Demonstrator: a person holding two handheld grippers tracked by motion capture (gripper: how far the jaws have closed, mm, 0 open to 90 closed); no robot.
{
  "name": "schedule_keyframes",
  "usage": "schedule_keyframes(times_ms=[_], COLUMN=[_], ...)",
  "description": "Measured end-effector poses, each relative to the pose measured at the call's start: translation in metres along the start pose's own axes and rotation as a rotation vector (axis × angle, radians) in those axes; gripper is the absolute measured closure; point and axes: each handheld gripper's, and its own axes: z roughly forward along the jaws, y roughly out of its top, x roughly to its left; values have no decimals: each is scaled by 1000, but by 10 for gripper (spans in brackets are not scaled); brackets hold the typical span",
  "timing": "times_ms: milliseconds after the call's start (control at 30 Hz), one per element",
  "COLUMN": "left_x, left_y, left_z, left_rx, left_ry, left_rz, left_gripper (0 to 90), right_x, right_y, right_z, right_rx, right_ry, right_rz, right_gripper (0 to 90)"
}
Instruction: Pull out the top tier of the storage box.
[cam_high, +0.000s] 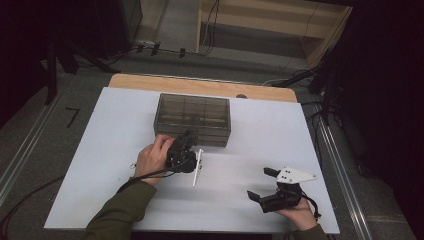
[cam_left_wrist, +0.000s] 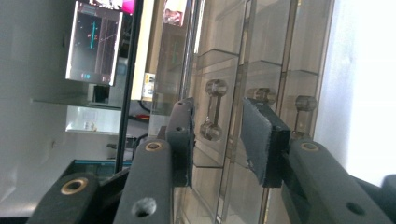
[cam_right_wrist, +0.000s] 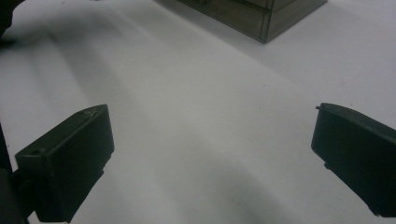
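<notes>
The left tongs (cam_left_wrist: 217, 140) stand partly open at the front of the smoky clear box (cam_high: 194, 119), their jaws straddling a small clear handle (cam_left_wrist: 212, 108) on one of its drawer fronts. The handle lies in the gap, and neither pad visibly presses on it. In the high view, the left tongs (cam_high: 186, 140) are turned on their side, with the left hand (cam_high: 152, 157) behind them and a green sleeve (cam_high: 120, 210) running back to the near edge.

The right tongs (cam_high: 260, 185) sit well apart from the box, near the front right of the counter (cam_high: 100, 150). Their jaws are spread wide with nothing between them. The right gripper view looks across bare white surface toward one corner of the box (cam_right_wrist: 261, 21). The right hand (cam_high: 300, 215) holds them low, with the grey plate (cam_high: 296, 175) on top.

The box stands toward the far middle of the counter, with drawers in rows behind its front. A thin white stick (cam_high: 198, 167) lies on the counter just right of the left tongs, between the two hands. Beyond the white top, a strip of wood (cam_high: 200, 86) shows at the far edge.
</notes>
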Motion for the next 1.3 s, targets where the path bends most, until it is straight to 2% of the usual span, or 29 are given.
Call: schedule_keyframes(times_ms=[433, 1200, 1300], left_x=[0, -2, -3], left_y=[-4, -5, -4], left_z=[5, 8, 8], left_rx=[20, 39, 43], left_ry=[15, 25, 33], left_rz=[20, 39, 52], left_gripper=[766, 799, 803], right_x=[0, 0, 0], right_y=[0, 0, 0], right_z=[1, 1, 1], right_rx=[5, 7, 6], right_ry=[-1, -2, -2], right_rz=[2, 2, 3], right_gripper=[0, 0, 0])
